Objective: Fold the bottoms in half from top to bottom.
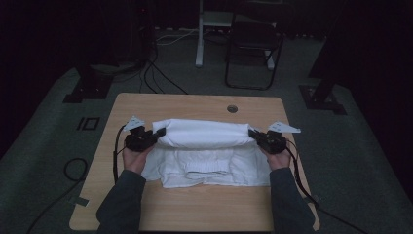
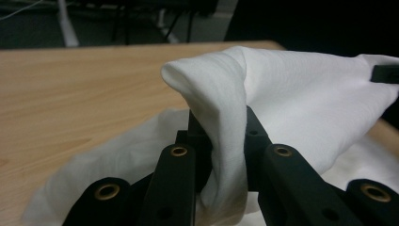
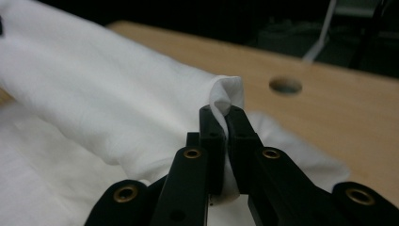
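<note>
Tension is mattering most here: the left gripper and right gripper are each pinching an end of the white garment, jaws clamped tight on bunched cloth, so both hands should be travelling level and together to keep the raised fold from sagging or twisting. The lifted edge is stretching straight between the grippers, its long axis running parallel to the table's far edge, while the rest is lying flat across the middle of the table toward the near edge
</note>
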